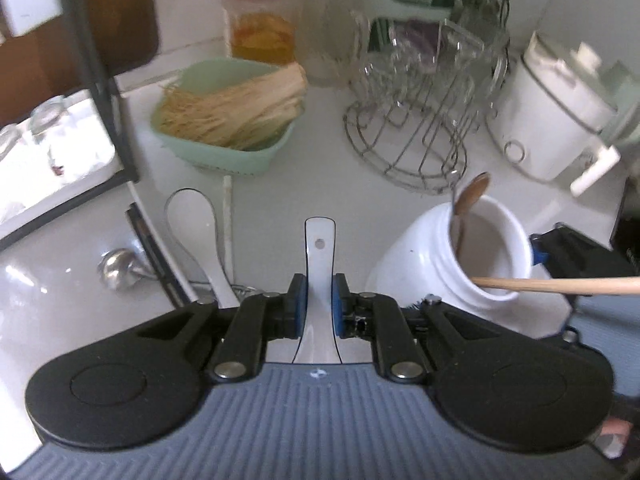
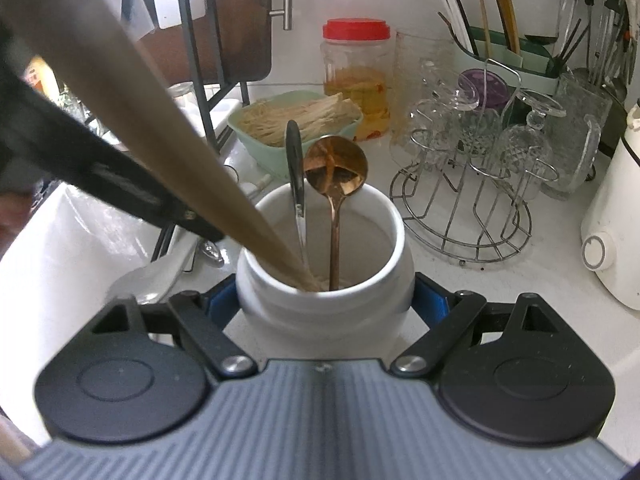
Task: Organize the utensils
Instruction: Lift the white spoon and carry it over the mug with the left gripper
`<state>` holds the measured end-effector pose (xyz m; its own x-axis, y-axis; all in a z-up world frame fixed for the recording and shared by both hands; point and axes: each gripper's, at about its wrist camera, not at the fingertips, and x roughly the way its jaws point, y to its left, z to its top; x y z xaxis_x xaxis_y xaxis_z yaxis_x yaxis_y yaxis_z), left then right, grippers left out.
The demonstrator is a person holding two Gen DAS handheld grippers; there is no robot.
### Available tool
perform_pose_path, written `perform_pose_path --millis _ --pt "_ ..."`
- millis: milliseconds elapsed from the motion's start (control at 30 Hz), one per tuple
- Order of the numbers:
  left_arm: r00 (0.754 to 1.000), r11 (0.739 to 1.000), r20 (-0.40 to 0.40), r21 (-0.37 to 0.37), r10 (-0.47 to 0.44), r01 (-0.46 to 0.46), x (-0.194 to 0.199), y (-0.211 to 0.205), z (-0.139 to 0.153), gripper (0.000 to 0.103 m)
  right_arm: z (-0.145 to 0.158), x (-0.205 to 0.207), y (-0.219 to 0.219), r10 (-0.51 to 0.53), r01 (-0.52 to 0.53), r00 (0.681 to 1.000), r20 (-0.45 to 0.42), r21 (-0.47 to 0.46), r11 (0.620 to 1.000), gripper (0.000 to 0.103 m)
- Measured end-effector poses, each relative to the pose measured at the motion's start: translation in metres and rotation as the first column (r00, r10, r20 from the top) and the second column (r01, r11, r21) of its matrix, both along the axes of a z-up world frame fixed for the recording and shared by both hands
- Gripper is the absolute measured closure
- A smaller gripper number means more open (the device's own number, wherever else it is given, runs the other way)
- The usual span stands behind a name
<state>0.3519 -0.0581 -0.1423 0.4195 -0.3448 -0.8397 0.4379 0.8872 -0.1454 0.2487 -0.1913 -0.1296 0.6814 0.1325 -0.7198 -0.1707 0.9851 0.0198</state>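
A kitchen counter mid-tidy: the left gripper (image 1: 319,304) pinches the flat handle of a white ceramic spoon (image 1: 319,248) between its blue pads (image 1: 299,300), the handle's end pointing toward twelve o'clock in the left wrist view, while at about three o'clock stands the white jar (image 1: 460,264) serving as utensil holder. The right gripper (image 2: 326,300) clasps that jar's body from both sides, its fingers spread wide around it and apparently steadying it. Already in the jar, by the right wrist view, are a copper-coloured spoon (image 2: 335,168) standing bowl-up near twelve o'clock, a dark-handled metal utensil (image 2: 295,168) just beside it, and a long wooden stick (image 2: 160,128) leaning out toward ten o'clock. So the sorting looks partly done: three pieces are housed, and the held spoon seems next to go in. Still loose on the counter at ten o'clock of the left gripper lie another white spoon (image 1: 192,216) and a thin pale stick (image 1: 228,220), with a metal ladle (image 1: 118,268) farther toward nine o'clock beyond the sink edge. Behind, a green basket (image 1: 224,152) of dried noodles, a red-lidded jar (image 1: 262,16) and a wire glass rack (image 1: 412,136) stand apart from the work.
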Motion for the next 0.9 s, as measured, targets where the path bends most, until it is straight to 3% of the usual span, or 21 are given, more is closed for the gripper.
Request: perform_pose_path --millis 300,533,667,900 --pt "0.987 0.989 0.142 -0.138 0.072 -0.052 -0.023 0.020 0.055 0.087 0.000 0.003 0.005 0.008 -0.008 1.000 -0.007 0.001 1.000 0.012" --pt "0.961 0.979 0.277 -0.199 0.019 0.038 -0.025 0.001 0.095 0.087 0.000 0.000 0.015 0.042 -0.042 0.999 -0.003 0.005 0.999 0.012" --pt "0.946 0.968 0.322 -0.225 -0.037 0.115 -0.026 -0.017 0.100 0.087 -0.001 -0.003 0.019 0.058 -0.058 0.998 0.003 0.009 0.998 0.012" --pt "0.946 0.957 0.310 -0.233 -0.096 0.174 -0.020 -0.041 0.079 0.087 -0.001 -0.004 0.021 0.063 -0.064 0.998 0.006 0.010 0.998 0.012"
